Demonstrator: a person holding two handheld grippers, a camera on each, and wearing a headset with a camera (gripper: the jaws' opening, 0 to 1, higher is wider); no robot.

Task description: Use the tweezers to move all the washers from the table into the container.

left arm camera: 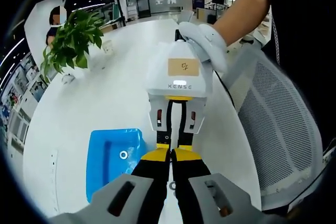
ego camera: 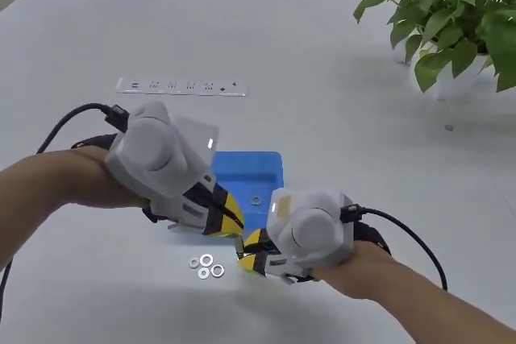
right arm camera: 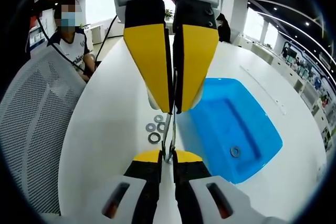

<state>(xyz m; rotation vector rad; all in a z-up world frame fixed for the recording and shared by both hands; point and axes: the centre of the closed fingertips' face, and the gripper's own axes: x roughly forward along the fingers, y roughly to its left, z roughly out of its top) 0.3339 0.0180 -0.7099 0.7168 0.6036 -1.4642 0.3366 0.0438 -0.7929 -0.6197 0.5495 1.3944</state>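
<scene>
the two grippers meet tip to tip over the white table (ego camera: 339,118), just in front of the blue container (ego camera: 250,173). the left gripper (ego camera: 234,223) reaches in from the left and the right gripper (ego camera: 244,254) from the right, their yellow jaw tips nearly touching.

in the right gripper view the tweezers (right arm camera: 169,129) run as a thin metal strip between the two tools. one end sits in the narrow gap of the right gripper (right arm camera: 168,156), whose jaws are pressed together on it. the other end goes up into the left gripper (right arm camera: 173,108), whose yellow jaws are also drawn together around it, so both tools clamp the tweezers at once.

a small cluster of washers (ego camera: 207,266) lies loose on the table, just beside the joined tips on the side away from the container. in the right gripper view these washers (right arm camera: 156,128) lie just left of the tweezers, close to the strip, and i cannot tell whether any touches it.

a single washer (ego camera: 255,200) lies flat on the floor of the container, apart from its walls.

a white power strip (ego camera: 181,87) lies farther back on the table, and a leafy plant (ego camera: 451,14) stands at the far right.
</scene>
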